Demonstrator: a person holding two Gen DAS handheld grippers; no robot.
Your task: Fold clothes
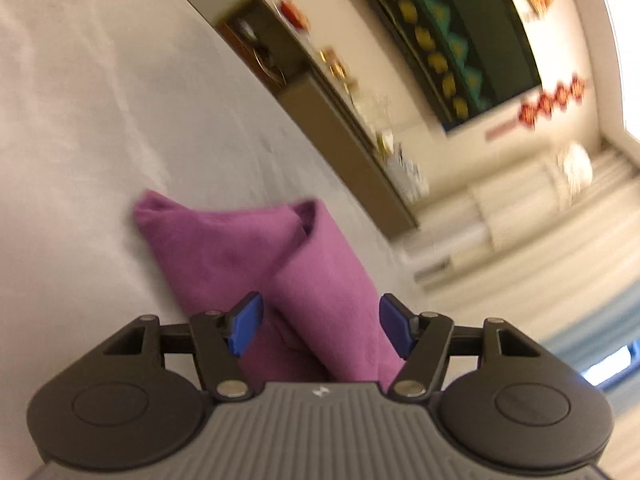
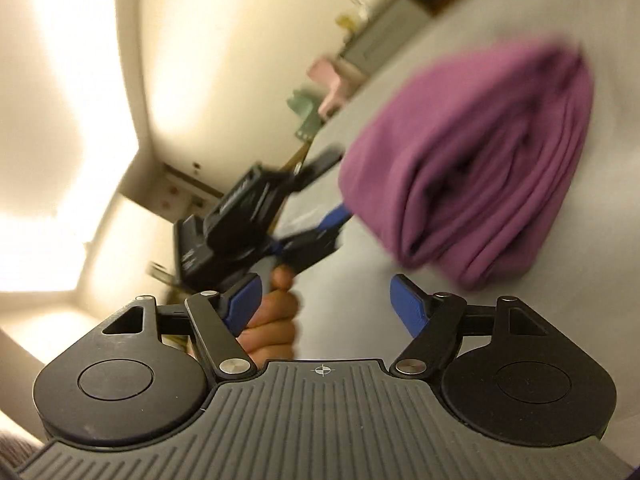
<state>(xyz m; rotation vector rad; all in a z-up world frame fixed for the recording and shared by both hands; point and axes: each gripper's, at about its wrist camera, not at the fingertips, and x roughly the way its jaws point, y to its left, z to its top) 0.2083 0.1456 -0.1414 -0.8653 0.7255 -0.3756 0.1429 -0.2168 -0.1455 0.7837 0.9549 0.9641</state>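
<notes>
A purple garment [image 1: 256,248] lies folded in a thick bundle on a pale grey surface [image 1: 100,120]. My left gripper [image 1: 320,330] is open, its blue pads [image 1: 245,326] standing apart on either side of a raised fold of the cloth without pressing it. In the right wrist view the same bundle [image 2: 472,176] shows its stacked layered edge at upper right. My right gripper [image 2: 326,306] is open with only bare surface between its pads, short of the bundle. The left gripper [image 2: 340,186] shows there too, held by a hand [image 2: 276,316], its tips at the bundle's left edge.
A long low cabinet [image 1: 344,128] with small items on top runs along the far wall under a dark green hanging [image 1: 460,40]. Pale curtains [image 1: 540,220] hang at the right. Pink [image 2: 332,80] and green [image 2: 304,108] objects sit beyond the surface's far edge.
</notes>
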